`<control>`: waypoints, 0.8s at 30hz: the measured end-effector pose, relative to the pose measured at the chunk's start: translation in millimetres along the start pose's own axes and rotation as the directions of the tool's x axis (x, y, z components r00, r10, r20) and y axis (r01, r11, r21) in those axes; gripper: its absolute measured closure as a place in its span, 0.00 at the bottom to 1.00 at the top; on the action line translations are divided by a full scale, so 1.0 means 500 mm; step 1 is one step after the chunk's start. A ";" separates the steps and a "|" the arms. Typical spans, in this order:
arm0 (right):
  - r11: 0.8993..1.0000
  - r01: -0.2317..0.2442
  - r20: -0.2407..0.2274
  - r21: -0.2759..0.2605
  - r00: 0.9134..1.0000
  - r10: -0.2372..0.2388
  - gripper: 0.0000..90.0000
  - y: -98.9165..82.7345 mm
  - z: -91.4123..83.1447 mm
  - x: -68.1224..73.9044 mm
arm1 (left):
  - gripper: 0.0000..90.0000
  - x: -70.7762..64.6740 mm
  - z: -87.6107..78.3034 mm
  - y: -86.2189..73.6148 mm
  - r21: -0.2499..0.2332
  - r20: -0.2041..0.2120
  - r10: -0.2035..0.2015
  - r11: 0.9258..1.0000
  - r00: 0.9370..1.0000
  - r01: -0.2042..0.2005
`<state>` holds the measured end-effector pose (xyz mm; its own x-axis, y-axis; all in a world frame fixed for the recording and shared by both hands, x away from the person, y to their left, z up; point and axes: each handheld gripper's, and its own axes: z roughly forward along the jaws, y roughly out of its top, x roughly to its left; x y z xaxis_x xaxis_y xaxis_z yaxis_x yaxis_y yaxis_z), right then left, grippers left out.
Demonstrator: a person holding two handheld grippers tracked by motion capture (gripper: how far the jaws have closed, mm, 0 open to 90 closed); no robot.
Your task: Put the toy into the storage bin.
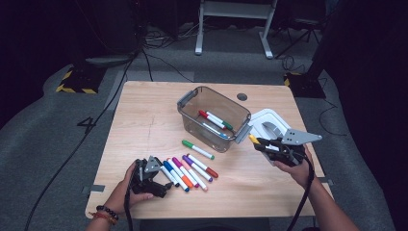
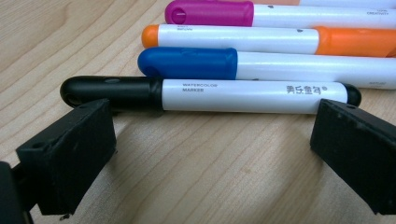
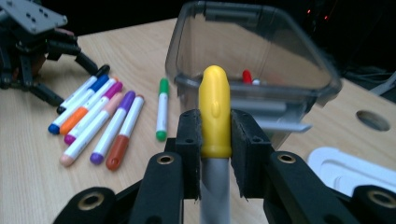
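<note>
Yellow-capped, the marker is clamped upright between the closed jaws of the right gripper, which the right hand holds above the desk, just beside the clear bin and pointing toward its near wall. Low at the near left of the desk, the left gripper rests in the left hand with its jaws spread wide and empty. Its jaws stand at either end of the black marker, the nearest of a row of loose markers.
</note>
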<state>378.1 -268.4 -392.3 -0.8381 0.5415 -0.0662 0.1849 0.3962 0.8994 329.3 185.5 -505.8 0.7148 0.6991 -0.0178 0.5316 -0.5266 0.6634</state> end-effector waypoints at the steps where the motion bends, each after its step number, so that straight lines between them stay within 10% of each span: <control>1: 1.000 0.005 0.005 -0.017 1.000 -0.005 0.83 0.010 -0.006 -0.003 | 0.01 0.000 0.000 0.000 0.002 0.000 0.000 1.000 1.000 0.000; 24: 0.994 0.096 0.035 -0.056 0.995 -0.094 0.83 0.205 0.038 -0.011 | 0.01 0.000 0.000 0.000 0.000 0.000 0.001 1.000 1.000 -0.001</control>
<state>411.2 -216.5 -308.0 -0.8334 0.5272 -0.1658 0.0741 0.4040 0.9117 329.3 185.5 -505.7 0.7153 0.6986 -0.0171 0.5310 -0.5275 0.6632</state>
